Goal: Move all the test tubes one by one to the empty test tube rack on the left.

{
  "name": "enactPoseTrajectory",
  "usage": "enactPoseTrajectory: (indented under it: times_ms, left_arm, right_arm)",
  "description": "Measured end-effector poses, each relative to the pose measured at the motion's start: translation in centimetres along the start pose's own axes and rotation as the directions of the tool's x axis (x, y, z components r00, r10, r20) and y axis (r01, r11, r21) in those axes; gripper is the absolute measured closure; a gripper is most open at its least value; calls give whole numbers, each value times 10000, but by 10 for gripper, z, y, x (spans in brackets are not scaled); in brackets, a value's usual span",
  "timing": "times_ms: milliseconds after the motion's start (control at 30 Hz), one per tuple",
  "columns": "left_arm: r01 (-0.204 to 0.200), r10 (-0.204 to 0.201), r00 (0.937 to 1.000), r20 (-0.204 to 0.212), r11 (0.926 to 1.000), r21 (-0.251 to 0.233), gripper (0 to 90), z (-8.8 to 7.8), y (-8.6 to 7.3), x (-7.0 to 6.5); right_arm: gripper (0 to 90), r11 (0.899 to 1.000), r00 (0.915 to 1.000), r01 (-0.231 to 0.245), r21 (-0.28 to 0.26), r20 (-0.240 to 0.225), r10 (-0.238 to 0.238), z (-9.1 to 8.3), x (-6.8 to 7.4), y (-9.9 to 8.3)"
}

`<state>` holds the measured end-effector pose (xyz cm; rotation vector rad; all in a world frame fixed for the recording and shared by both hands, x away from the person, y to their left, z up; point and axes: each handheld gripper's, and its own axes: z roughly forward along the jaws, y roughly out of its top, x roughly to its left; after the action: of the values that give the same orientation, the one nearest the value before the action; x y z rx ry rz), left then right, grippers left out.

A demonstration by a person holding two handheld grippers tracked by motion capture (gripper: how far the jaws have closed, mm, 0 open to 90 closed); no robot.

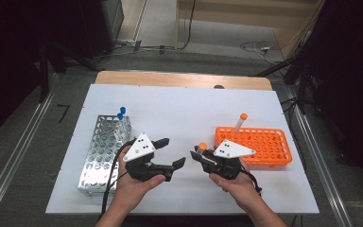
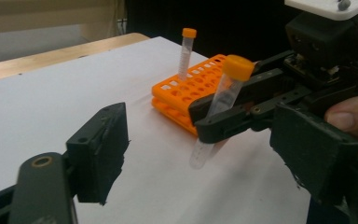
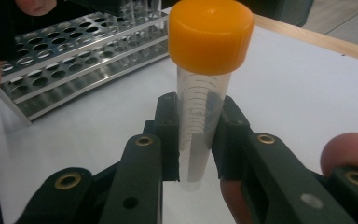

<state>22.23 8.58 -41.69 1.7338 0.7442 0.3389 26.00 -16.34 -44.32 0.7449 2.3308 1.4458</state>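
Observation:
My right gripper (image 1: 197,156) is shut on a clear tube with an orange cap (image 1: 202,147), held about upright above the white table. In the right gripper view the two pads (image 3: 168,135) press the tube (image 3: 200,116) at mid-length. My left gripper (image 1: 176,151) stands open just to its left, jaws pointing at the right gripper. In the left gripper view the held tube (image 2: 221,105) shows between my own two jaws, which do not touch it. An orange rack (image 1: 264,144) lies behind the right hand with one orange-capped tube (image 1: 240,122) standing in its far corner.
A metal rack (image 1: 99,156) lies at the left of the white table top (image 1: 179,109), with two blue-capped tubes (image 1: 121,113) at its far end. The same metal rack (image 3: 74,60) shows behind the held tube in the right gripper view. Aluminium rails run along both table sides.

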Motion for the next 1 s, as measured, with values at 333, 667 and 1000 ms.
enactPoseTrajectory:
  times_ms: [333, 667, 1000]
  left_arm:
    - [-272, 268, 9965, 795, 9996, 42, 424, 9, -2, -11]
    - [-445, 426, 9946, 943, 9989, 178, 543, 16, -4, -17]
    - [-513, 490, 9959, 759, 9982, 295, 680, 17, -5, -17]
  right_arm:
    - [719, 9991, 9983, 353, 228, -470, -342, 10, 19, -1]
    - [719, 9975, 9947, 629, 316, -838, -601, 14, 29, -1]
    - [718, 9963, 9904, 812, 275, -1147, -775, 13, 36, 0]
